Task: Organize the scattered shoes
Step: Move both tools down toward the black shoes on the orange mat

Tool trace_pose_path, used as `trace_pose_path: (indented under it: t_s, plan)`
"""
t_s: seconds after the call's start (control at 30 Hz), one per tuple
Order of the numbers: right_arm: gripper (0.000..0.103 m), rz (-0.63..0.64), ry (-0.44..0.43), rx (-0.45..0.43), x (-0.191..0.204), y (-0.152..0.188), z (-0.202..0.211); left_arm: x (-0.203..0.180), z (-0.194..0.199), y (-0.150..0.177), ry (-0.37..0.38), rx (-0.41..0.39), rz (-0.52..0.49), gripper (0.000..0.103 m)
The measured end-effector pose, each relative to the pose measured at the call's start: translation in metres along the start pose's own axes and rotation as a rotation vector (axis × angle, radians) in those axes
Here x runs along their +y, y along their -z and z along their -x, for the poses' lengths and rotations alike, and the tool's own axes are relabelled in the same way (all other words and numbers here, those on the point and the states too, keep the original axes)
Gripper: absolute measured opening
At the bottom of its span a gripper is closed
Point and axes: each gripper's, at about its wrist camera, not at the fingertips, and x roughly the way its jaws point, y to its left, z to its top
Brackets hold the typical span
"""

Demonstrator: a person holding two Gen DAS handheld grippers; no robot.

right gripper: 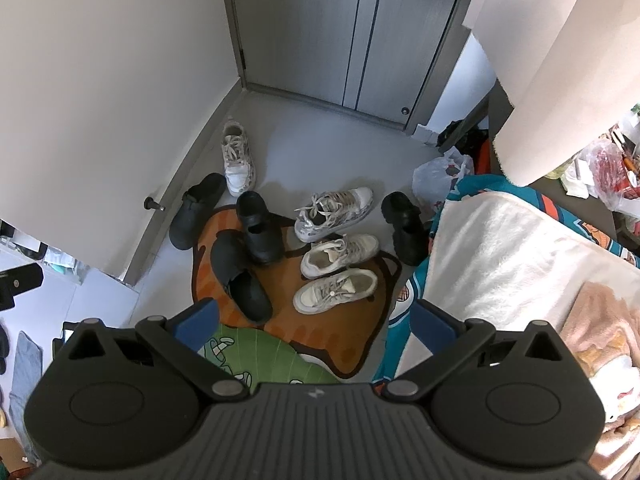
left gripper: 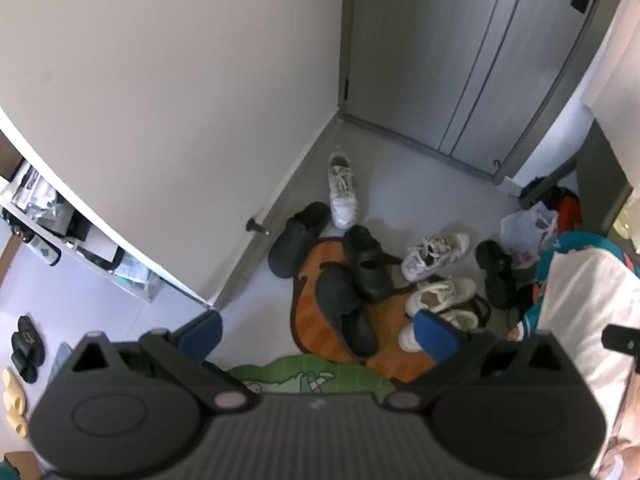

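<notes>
**Shoes lie scattered by the door, both tongs empty**

Left to right on the floor: black clog [right gripper: 196, 210] along the left wall, toe near the white sneaker [right gripper: 237, 156] that points at the door [right gripper: 360, 40]. Two more black shoes [right gripper: 248, 256] overlap on the left edge of the orange mat [right gripper: 340, 340]. Three pale sneakers [right gripper: 336, 256] sit angled mid-mat to its far edge, not lined up. A lone black shoe [right gripper: 404, 228] sits at the mat's right edge beside the bed [right gripper: 520, 248].

No pairs are side by side, so sorting looks mostly left to do (judgement only).

Left tongs [left gripper: 318, 332] and right tongs [right gripper: 316, 320] both hang high over the mat, fingers spread, gripping nothing.

Room: grey floor, tight entry corner, doorstop [right gripper: 154, 204] on the wall, plastic bag [right gripper: 440, 172] by the bed.
</notes>
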Motion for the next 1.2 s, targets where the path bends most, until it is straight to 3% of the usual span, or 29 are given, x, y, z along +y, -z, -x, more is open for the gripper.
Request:
trace_pose_path:
  t_s: [0.17, 0.27, 0.33, 0.77, 1.2]
  plan:
    - [0.103, -0.002, 0.026, -0.002, 0.016, 0.001, 0.002, -0.004, 0.005, 0.003, 0.024, -0.028, 0.017, 0.103]
    - [0.103, -0.003, 0.042, -0.003, 0.026, 0.002, 0.003, 0.022, -0.003, -0.002, 0.096, -0.009, 0.044, 0.103]
    - [0.103, -0.012, 0.015, -0.009, 0.017, 0.003, 0.005, 0.004, 0.001, -0.005, 0.065, -0.005, 0.027, 0.103]
    - [0.103, -0.043, 0.006, 0.007, 0.014, 0.001, 0.006, 0.015, -0.007, -0.008, 0.104, 0.001, 0.031, 0.103]
    - [0.103, 0.014, 0.069, 0.014, 0.052, 0.001, 0.015, 0.058, -0.008, 0.005, 0.136, -0.021, 0.134, 0.103]
